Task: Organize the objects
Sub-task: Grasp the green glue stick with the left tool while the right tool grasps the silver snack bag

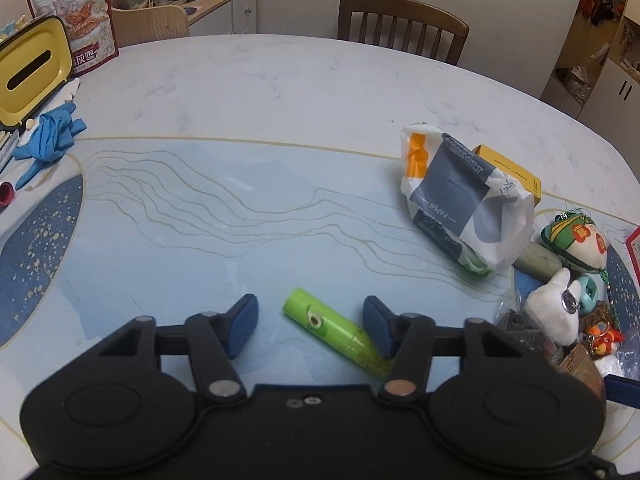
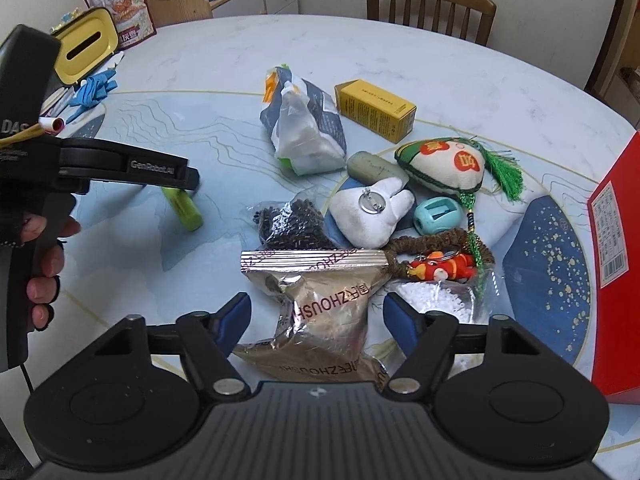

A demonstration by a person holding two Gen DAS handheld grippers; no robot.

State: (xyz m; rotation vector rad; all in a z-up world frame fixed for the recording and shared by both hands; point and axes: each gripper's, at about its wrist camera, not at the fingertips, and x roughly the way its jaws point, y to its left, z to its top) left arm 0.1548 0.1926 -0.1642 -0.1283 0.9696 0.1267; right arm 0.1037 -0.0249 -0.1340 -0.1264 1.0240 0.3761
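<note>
Green tube: lies flat on the table. Its long side runs slantwise, one end pointing away to the left, the other near and to the right.
Left hand-held gripper: fingers wide apart, low over the table, the tube between them. The tube's near end sits by the right blue pad; I cannot tell if they touch.
Right hand-held gripper: wide apart, with a crinkled silver pouch between the fingers.
Plastic bag: lies on its side with a paper pack inside.
Clear bags: one holds dark beads, one holds white beads.
</note>
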